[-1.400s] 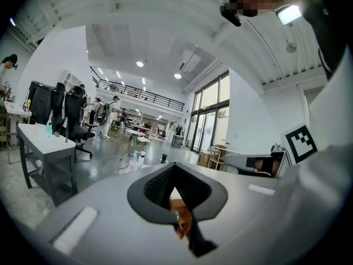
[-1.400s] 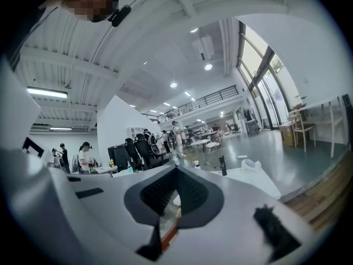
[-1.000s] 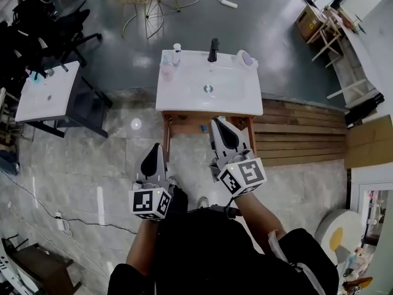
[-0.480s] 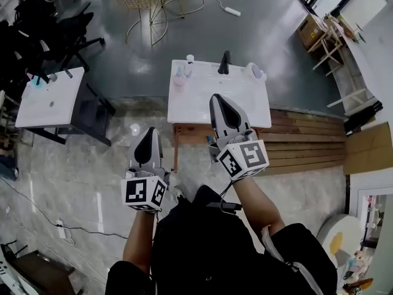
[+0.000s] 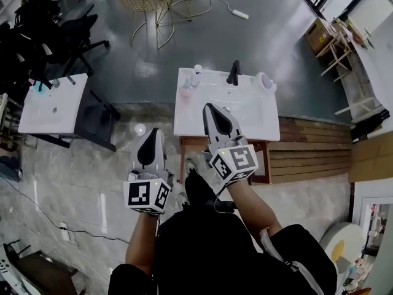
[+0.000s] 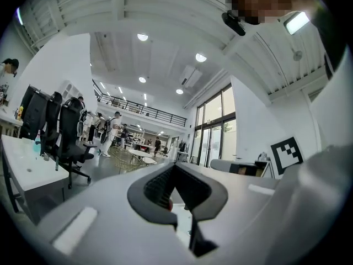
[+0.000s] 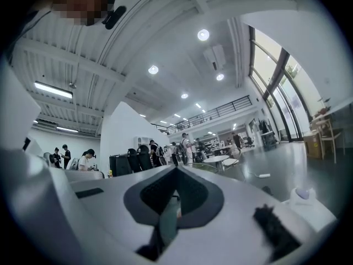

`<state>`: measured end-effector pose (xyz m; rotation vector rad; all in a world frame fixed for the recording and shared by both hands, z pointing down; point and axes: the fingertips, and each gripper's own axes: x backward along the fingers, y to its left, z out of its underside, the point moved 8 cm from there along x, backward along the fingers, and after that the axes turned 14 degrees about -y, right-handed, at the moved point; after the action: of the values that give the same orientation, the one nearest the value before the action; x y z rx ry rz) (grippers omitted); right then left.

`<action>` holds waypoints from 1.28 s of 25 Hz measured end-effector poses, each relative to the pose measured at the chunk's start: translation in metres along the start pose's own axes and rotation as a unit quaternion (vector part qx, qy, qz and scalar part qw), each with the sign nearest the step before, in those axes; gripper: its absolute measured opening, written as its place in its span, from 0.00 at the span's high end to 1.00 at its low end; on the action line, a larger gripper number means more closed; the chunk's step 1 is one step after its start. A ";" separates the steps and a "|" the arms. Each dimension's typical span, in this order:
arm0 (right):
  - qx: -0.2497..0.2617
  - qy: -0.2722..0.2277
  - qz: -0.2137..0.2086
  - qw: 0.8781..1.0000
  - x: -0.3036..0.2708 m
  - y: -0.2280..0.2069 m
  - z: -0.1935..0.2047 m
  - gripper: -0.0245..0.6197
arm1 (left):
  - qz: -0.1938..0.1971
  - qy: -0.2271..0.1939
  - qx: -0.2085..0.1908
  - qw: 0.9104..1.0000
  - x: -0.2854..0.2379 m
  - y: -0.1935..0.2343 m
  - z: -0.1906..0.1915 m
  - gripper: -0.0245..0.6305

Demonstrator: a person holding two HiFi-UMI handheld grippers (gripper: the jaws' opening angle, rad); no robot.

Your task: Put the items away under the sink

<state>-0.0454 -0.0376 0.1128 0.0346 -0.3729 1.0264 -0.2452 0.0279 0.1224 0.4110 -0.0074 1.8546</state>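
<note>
Now L gripper (image 5: 151, 134) + R gripper (image 5: 210, 110) shut, empty; white sink top (image 5: 252, 118), glossy tile floor (image 5: 80, 165).

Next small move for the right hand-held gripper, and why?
Probably open the right hand-held gripper. Its jaws are together with nothing held. It hangs over the near edge of the sink top, and the bottles to be put away stand at the far left of that top, not yet grasped.

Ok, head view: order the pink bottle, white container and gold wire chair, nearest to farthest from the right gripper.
1. Pink bottle, left on the sink, just ahead of the right gripper.
2. White container, sink's right rear corner.
3. Gold wire chair, floor beyond.
</note>
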 end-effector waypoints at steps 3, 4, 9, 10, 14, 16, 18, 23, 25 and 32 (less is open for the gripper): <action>0.005 0.011 0.001 1.000 -0.017 -0.009 0.023 0.94 | -0.009 0.007 0.001 1.000 -0.023 0.012 0.009 0.95; 0.009 0.016 0.002 1.000 -0.023 -0.012 0.032 0.94 | -0.010 0.009 0.002 1.000 -0.031 0.015 0.013 0.95; 0.012 0.040 0.009 0.999 -0.041 -0.030 0.076 0.94 | -0.017 0.022 0.005 1.000 -0.061 0.027 0.037 0.95; 0.010 0.043 0.012 0.999 -0.045 -0.034 0.084 0.94 | -0.020 0.025 0.008 0.999 -0.067 0.030 0.042 0.95; 0.013 0.060 0.018 0.998 -0.055 -0.045 0.122 0.94 | -0.029 0.037 0.016 0.999 -0.081 0.037 0.059 0.95; 0.018 0.066 0.022 0.997 -0.059 -0.049 0.140 0.94 | -0.028 0.043 0.021 0.998 -0.084 0.039 0.069 0.95; 0.023 0.072 0.028 0.997 -0.062 -0.055 0.158 0.94 | -0.026 0.050 0.027 0.998 -0.088 0.041 0.081 0.95; 0.028 0.086 0.031 0.995 -0.074 -0.063 0.199 0.94 | -0.023 0.065 0.031 0.997 -0.098 0.050 0.109 0.95; 0.022 0.091 0.032 0.995 -0.074 -0.065 0.214 0.94 | -0.023 0.075 0.036 0.996 -0.098 0.052 0.120 0.95; 0.042 0.105 0.023 0.993 -0.089 -0.074 0.251 0.83 | -0.025 0.095 0.041 0.994 -0.104 0.061 0.149 0.95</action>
<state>-0.0965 -0.1999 0.3302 -0.0059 -0.1392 1.0794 -0.2330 -0.1187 0.2452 0.2872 0.2067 1.8415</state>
